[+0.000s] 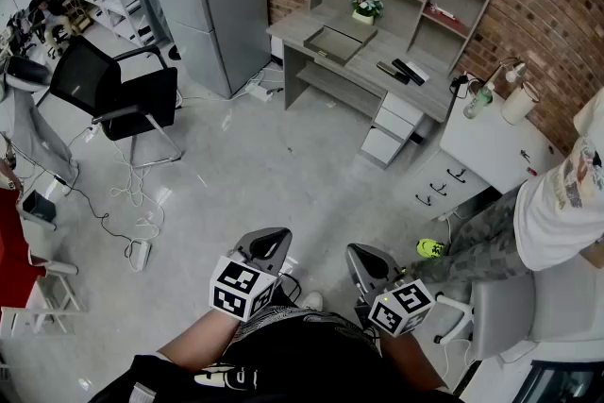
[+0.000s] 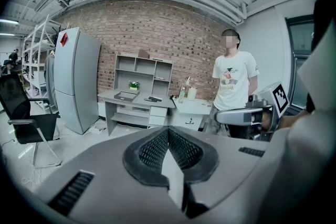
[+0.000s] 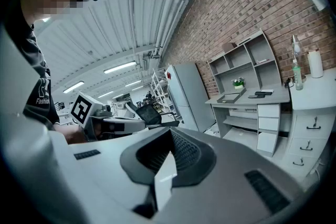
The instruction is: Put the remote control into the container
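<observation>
Head view: my left gripper (image 1: pixel 264 245) and right gripper (image 1: pixel 366 261) sit low, close to my body. They are well apart from the grey wooden desk (image 1: pixel 351 71), where the slim black remote control (image 1: pixel 408 71) lies near the shallow grey rectangular container (image 1: pixel 335 43).

Left gripper view: my jaws are clenched together on nothing, with the desk far ahead.

Right gripper view: these jaws are also clamped and empty.

I judge the approach is only starting. Next I must walk to the desk and spread one pair of jaws over the remote.

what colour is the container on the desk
Grey. The container shows best in the head view.
</observation>
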Motion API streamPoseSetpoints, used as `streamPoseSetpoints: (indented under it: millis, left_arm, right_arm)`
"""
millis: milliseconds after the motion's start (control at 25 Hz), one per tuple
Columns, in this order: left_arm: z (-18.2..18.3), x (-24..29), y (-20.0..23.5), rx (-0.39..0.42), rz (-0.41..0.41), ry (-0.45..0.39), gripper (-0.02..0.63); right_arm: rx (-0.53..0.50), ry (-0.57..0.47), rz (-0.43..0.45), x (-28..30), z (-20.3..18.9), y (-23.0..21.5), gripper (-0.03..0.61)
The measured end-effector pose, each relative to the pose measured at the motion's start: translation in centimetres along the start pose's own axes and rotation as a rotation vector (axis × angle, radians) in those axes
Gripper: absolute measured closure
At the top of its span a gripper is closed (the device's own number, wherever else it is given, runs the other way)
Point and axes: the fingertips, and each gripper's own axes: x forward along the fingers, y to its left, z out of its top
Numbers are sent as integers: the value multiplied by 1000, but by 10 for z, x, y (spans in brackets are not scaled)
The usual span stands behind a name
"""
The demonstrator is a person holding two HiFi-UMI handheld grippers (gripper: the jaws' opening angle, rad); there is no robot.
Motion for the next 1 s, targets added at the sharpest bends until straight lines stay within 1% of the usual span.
streamPoseSetpoints:
  millis: [360, 520, 640, 840, 1000]
  left_arm:
    - [7, 4, 9, 14, -1, -3, 609]
    - [6, 7, 14, 7, -7, 12, 607]
    - [4, 11, 20, 3, -9, 36, 607]
    - [2, 20, 31, 8, -14, 69, 607]
    - [5, 29, 48, 6, -21, 76, 607]
  right_arm:
    - [-6, -3, 5, 10, 5, -2, 580]
    - [35, -22, 40, 16, 10, 1, 580]
    - [47, -39, 41, 23, 16, 2, 580]
    - [21, -10, 9, 38, 13, -4, 580]
    - [17, 13, 16, 57, 12, -8, 580]
